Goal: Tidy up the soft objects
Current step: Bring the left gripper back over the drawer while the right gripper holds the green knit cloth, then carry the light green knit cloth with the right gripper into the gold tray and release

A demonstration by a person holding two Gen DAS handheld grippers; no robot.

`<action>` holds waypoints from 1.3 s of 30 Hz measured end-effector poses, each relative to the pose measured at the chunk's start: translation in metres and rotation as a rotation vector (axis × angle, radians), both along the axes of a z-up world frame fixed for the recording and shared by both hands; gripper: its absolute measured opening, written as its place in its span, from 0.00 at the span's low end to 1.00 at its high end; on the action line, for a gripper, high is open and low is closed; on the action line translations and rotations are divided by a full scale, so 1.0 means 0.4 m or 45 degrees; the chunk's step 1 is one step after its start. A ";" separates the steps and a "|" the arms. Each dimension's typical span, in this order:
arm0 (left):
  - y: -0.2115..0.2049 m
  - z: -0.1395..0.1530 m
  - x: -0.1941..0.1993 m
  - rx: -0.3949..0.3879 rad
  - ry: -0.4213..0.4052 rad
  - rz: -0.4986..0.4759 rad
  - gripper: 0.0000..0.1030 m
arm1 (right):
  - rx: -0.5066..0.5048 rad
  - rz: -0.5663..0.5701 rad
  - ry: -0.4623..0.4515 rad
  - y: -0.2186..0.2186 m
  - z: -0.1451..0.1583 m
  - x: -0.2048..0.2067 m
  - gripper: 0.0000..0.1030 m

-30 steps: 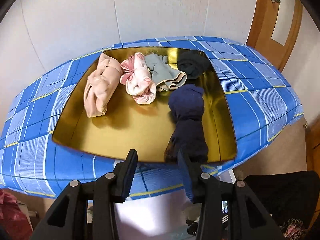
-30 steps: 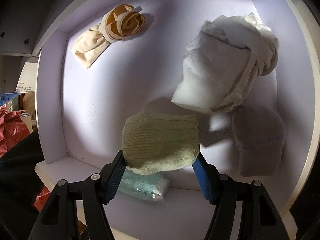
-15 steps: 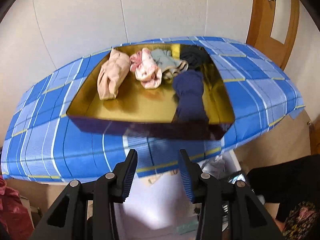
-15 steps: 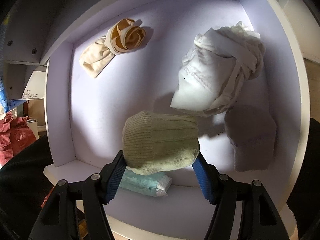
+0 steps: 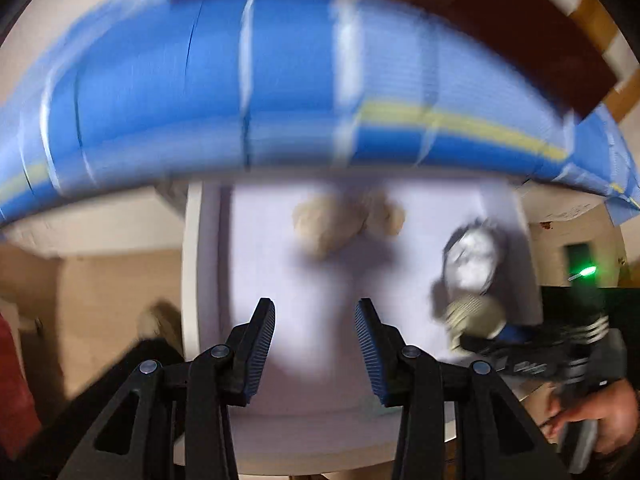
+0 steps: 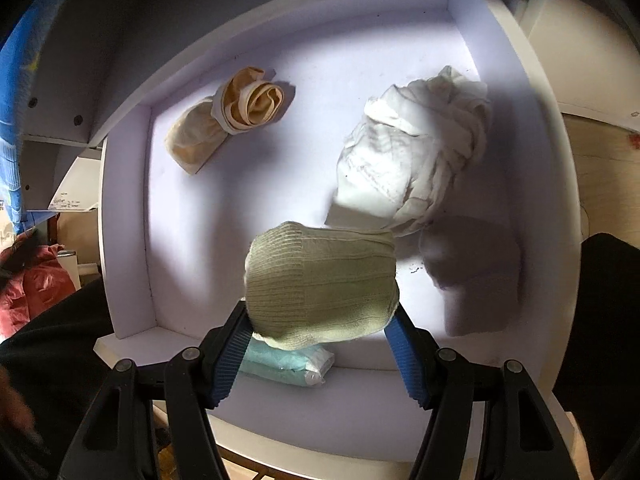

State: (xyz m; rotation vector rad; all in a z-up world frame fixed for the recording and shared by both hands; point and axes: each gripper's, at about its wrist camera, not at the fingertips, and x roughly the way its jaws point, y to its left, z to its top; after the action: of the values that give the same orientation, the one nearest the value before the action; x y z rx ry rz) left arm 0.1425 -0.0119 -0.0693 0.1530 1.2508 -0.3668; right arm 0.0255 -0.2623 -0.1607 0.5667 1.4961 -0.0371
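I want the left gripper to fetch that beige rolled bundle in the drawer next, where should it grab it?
Take the beige rolled bundle across its narrow waist, just behind the coiled end, coming from above with jaws across its length. The waist looks slimmest, and the white drawer floor around it is bare.

My fingers pinch a ribbed green sock roll (image 6: 320, 284); beige roll (image 6: 228, 120) at ten o'clock, white bundle (image 6: 412, 156) at one.

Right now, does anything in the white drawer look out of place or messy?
Mostly tidy bundles, but the white bundle is loosely wrapped, its end bunched and untidy. Dark specks dot the drawer floor beside it. The green knit roll is held in the right gripper.
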 end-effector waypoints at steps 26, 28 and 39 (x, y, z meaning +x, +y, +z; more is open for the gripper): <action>-0.090 -0.214 -0.064 -0.016 0.438 -0.134 0.54 | 0.092 -0.262 -0.213 -0.127 0.209 -0.099 0.65; -0.097 -0.219 -0.070 -0.002 0.445 -0.156 0.54 | 0.087 -0.269 -0.245 -0.135 0.242 -0.104 0.65; -0.139 -0.282 -0.108 0.102 0.549 -0.292 0.54 | 0.095 -0.256 -0.432 -0.138 0.425 -0.099 0.65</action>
State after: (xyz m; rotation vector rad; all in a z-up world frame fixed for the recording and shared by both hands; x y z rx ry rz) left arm 0.0995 -0.0674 -0.1822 0.2985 1.6810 -0.5685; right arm -0.0142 -0.3174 0.0092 0.7432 1.1110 -0.0392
